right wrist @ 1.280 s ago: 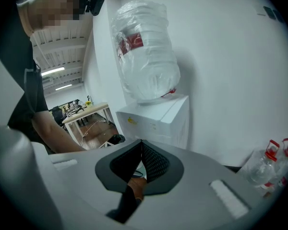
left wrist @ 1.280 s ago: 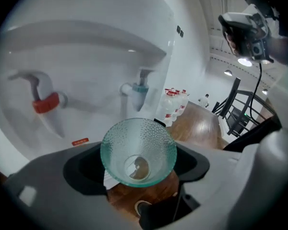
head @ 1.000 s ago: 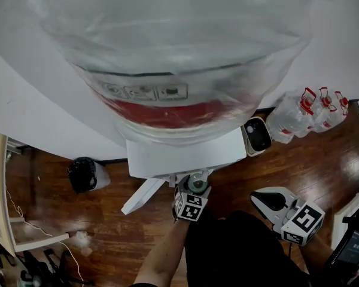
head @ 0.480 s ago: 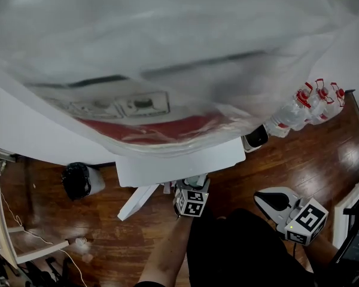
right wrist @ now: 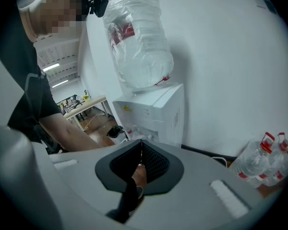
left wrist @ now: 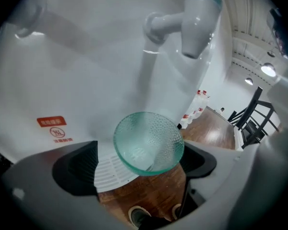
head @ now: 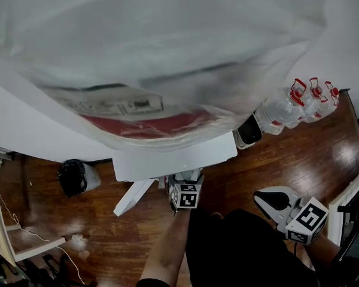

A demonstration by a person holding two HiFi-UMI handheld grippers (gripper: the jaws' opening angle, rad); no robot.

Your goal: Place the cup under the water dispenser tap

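A clear, dimpled glass cup (left wrist: 149,143) stands tilted on the white drip grille (left wrist: 110,171) of the water dispenser (head: 173,157), below the white tap (left wrist: 199,25). My left gripper (left wrist: 139,164) is around the cup with its jaws opening. The dark pads (left wrist: 79,166) stand off the glass on both sides. In the head view the left gripper (head: 182,181) reaches under the dispenser's front and the cup is hidden. My right gripper (head: 274,201) hangs back at the lower right, jaws shut on nothing (right wrist: 140,150).
A large plastic-wrapped water bottle (head: 167,52) fills the top of the head view. Several small bottles with red caps (head: 296,103) stand by the wall at the right. A black bin (head: 75,177) sits left of the dispenser on the wooden floor.
My left gripper has moved forward and down under the dispenser's front. The cup that showed in its jaws in the head view is now out of sight there. The right gripper has stayed put.
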